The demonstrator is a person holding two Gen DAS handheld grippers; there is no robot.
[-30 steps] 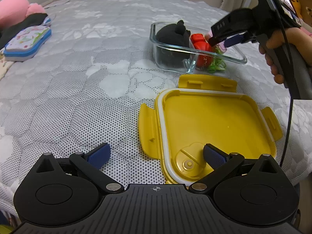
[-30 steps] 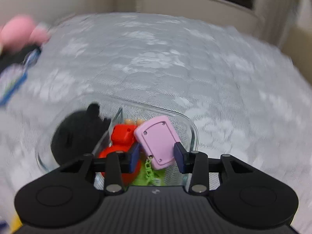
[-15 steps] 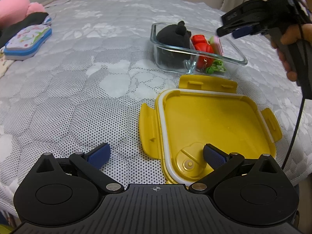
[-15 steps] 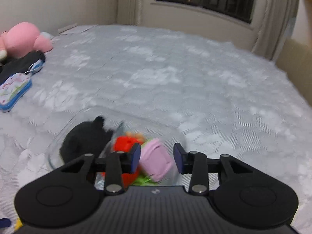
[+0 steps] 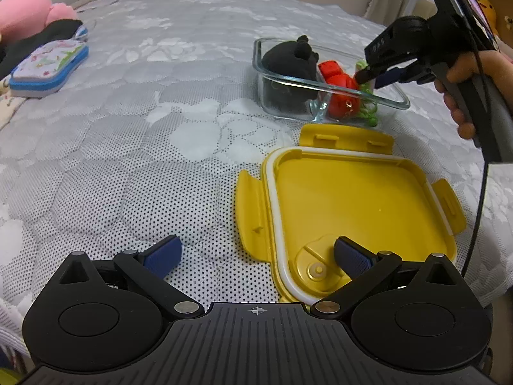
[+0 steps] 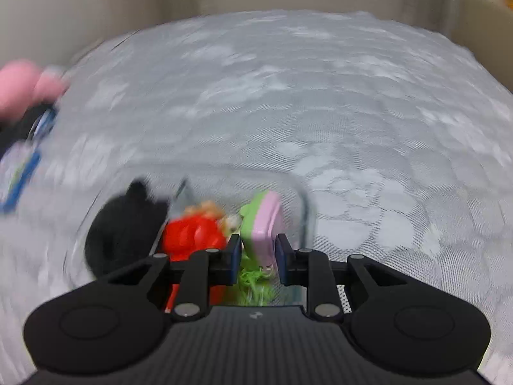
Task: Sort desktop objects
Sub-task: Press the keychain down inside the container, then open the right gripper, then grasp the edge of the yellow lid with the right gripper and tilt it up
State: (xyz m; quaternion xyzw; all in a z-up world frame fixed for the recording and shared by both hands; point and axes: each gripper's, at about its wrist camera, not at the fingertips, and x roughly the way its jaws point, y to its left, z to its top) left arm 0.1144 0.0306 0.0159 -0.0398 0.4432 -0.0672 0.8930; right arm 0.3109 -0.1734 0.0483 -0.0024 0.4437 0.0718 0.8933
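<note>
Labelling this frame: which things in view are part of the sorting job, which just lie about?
In the job:
glass container
black plush
red toy
pink-green toy
yellow lid
right gripper
left gripper

Lying about:
blue-edged pouch
pink plush

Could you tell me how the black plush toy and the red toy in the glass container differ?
The black plush toy is dark, fuzzy and bulkier; the red toy is bright, glossy and smaller. The black plush toy fills the left compartment, while the red toy sits right of the divider beside green cord. Both rest inside the glass container, untouched.
</note>
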